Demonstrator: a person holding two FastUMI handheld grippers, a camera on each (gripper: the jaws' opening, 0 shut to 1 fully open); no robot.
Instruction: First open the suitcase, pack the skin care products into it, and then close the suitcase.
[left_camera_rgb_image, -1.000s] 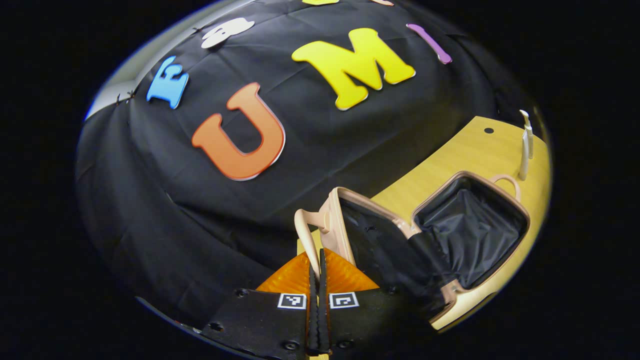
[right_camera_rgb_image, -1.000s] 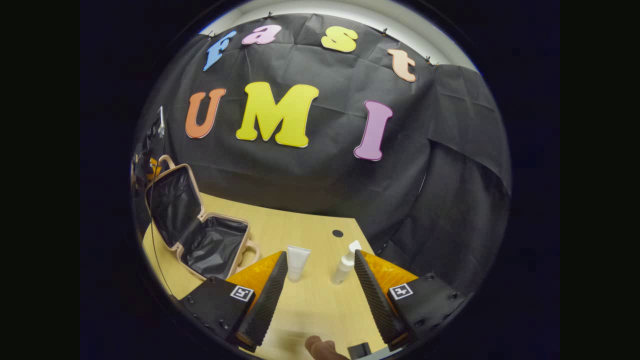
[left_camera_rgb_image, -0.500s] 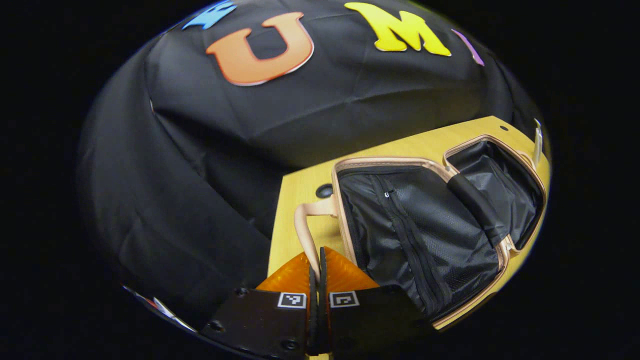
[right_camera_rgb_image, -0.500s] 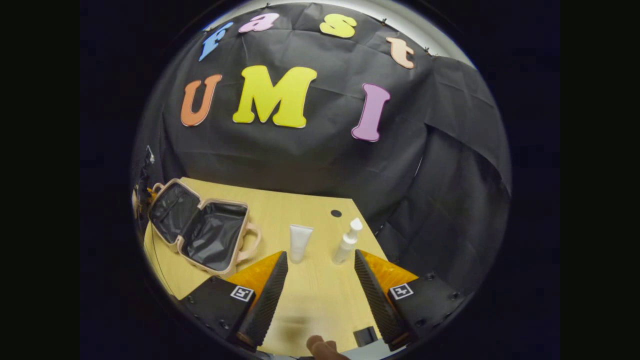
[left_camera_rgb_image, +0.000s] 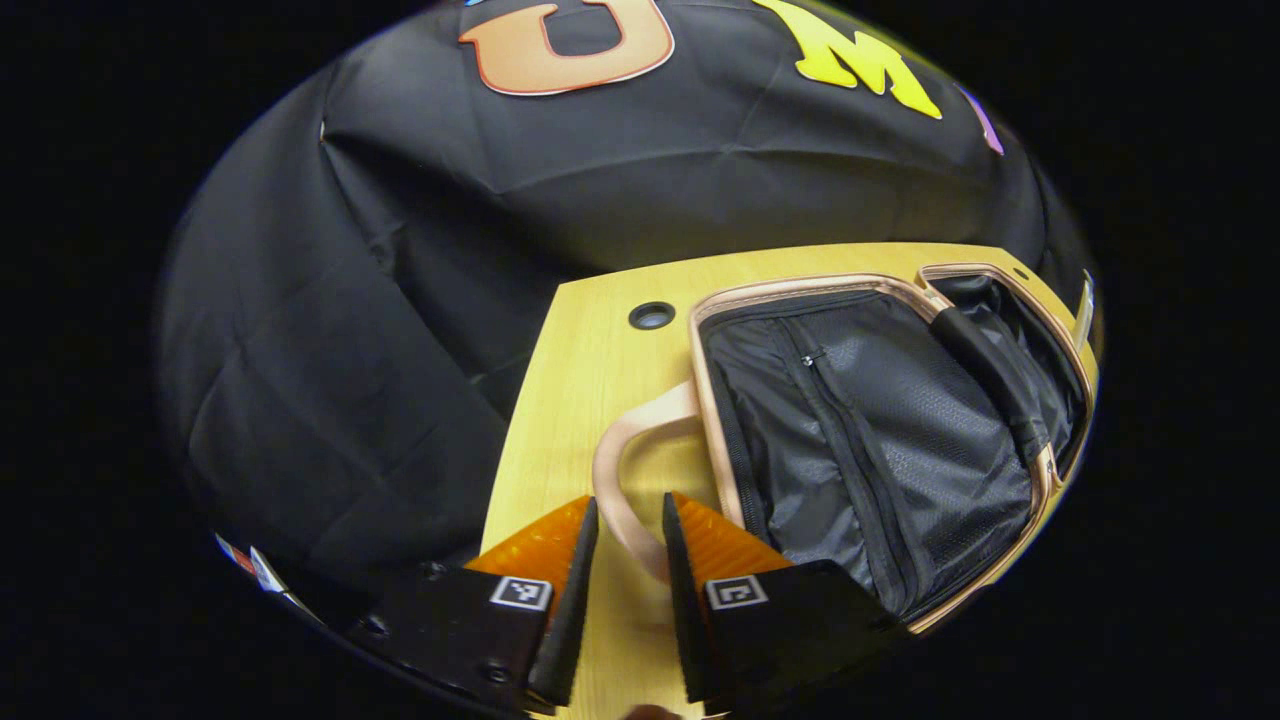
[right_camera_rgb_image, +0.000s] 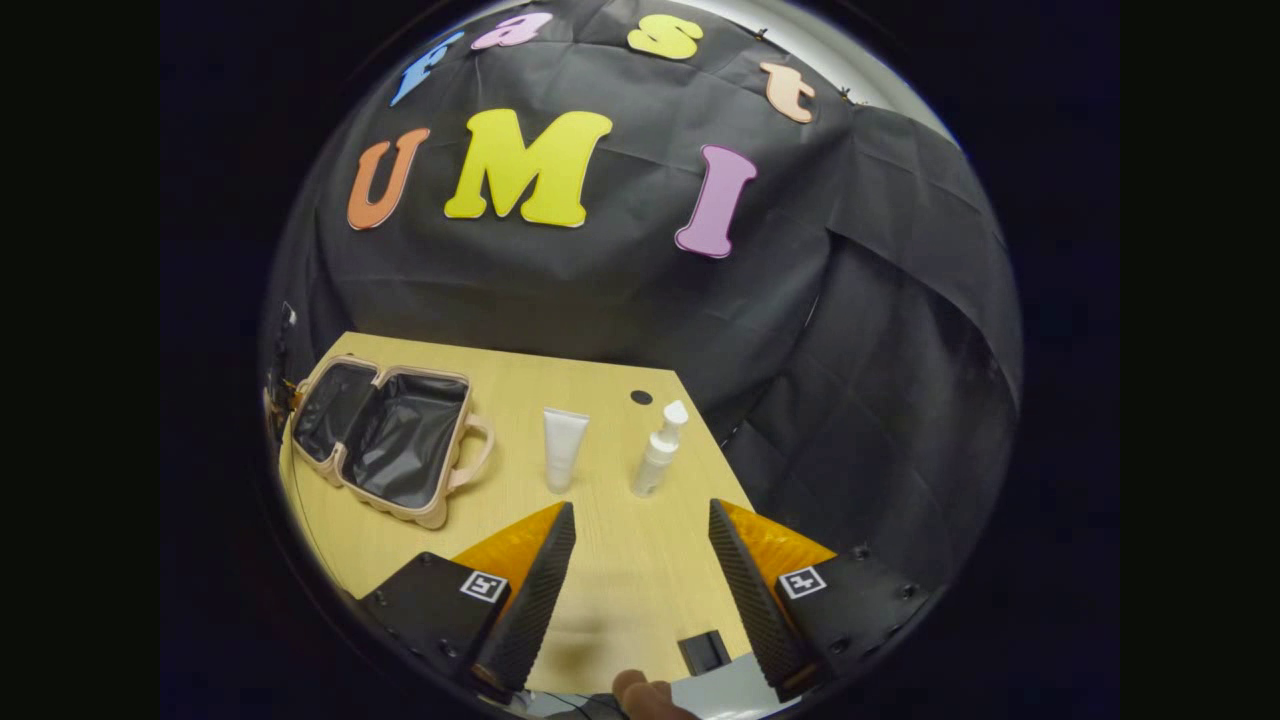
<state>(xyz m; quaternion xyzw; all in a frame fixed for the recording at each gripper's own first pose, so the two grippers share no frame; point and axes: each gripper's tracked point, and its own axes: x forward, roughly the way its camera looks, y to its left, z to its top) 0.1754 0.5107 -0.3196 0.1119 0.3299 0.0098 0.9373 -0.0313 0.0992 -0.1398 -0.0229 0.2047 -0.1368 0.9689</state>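
Matt wood table (right_camera_rgb_image: 610, 560), shiny black suitcase lining (left_camera_rgb_image: 880, 440)

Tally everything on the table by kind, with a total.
Open beige suitcase with black lining: 1
White squeeze tube standing on its cap: 1
White pump bottle: 1
Small black block at the near table edge: 1
Total: 4

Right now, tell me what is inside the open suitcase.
The suitcase shows black lining and a zipped mesh pocket; no products inside. What the pocket holds is hidden.
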